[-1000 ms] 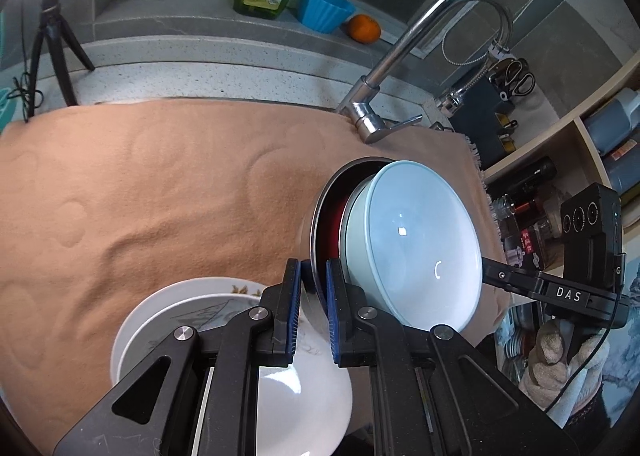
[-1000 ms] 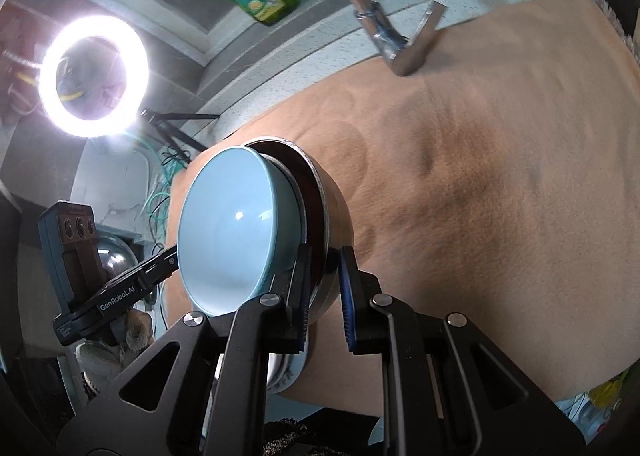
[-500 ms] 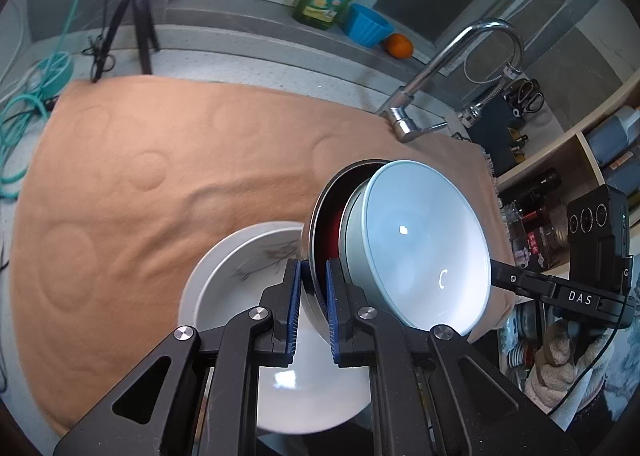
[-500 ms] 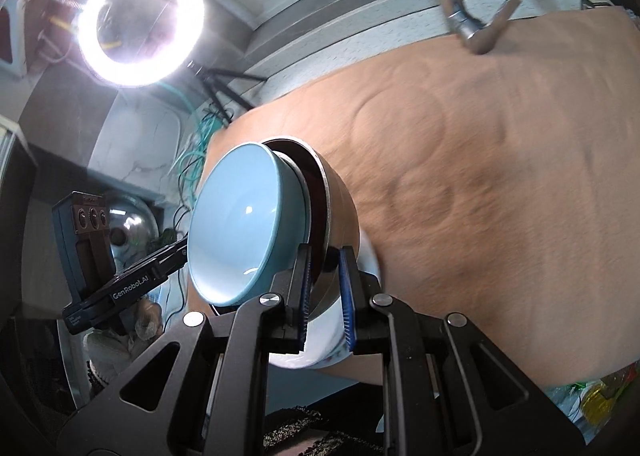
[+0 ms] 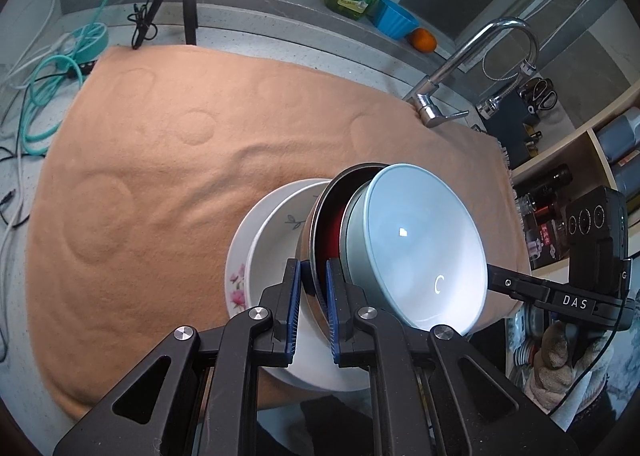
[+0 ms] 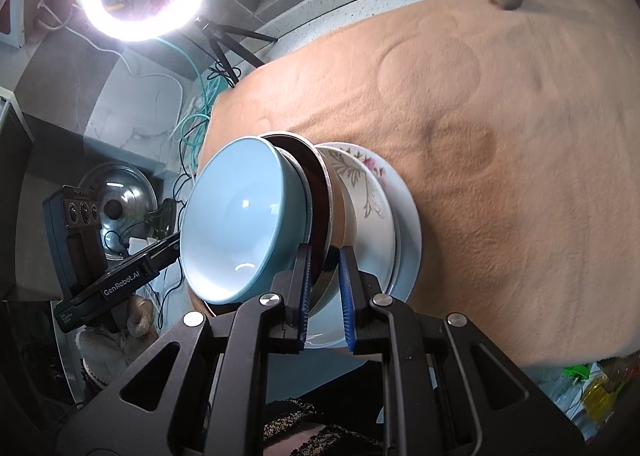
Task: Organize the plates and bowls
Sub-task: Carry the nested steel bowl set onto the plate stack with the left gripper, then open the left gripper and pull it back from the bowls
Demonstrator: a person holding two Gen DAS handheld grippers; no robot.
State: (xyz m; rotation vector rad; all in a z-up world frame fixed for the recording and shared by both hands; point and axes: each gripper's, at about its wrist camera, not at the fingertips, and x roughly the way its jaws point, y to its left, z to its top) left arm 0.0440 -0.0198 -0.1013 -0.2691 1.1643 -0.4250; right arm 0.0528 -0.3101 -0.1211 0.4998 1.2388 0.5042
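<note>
Clamping opposite rim points of the steel bowl [image 5: 316,216] (blue bowl [image 5: 424,252] nested inside), the left hand-held gripper [image 5: 310,288] and right hand-held gripper [image 6: 323,272] share its load above the floral plates [image 6: 372,192], presumably for stacking.

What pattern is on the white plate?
Pink flowers with grey leaves on the white plate, clearest in the right wrist view.
</note>
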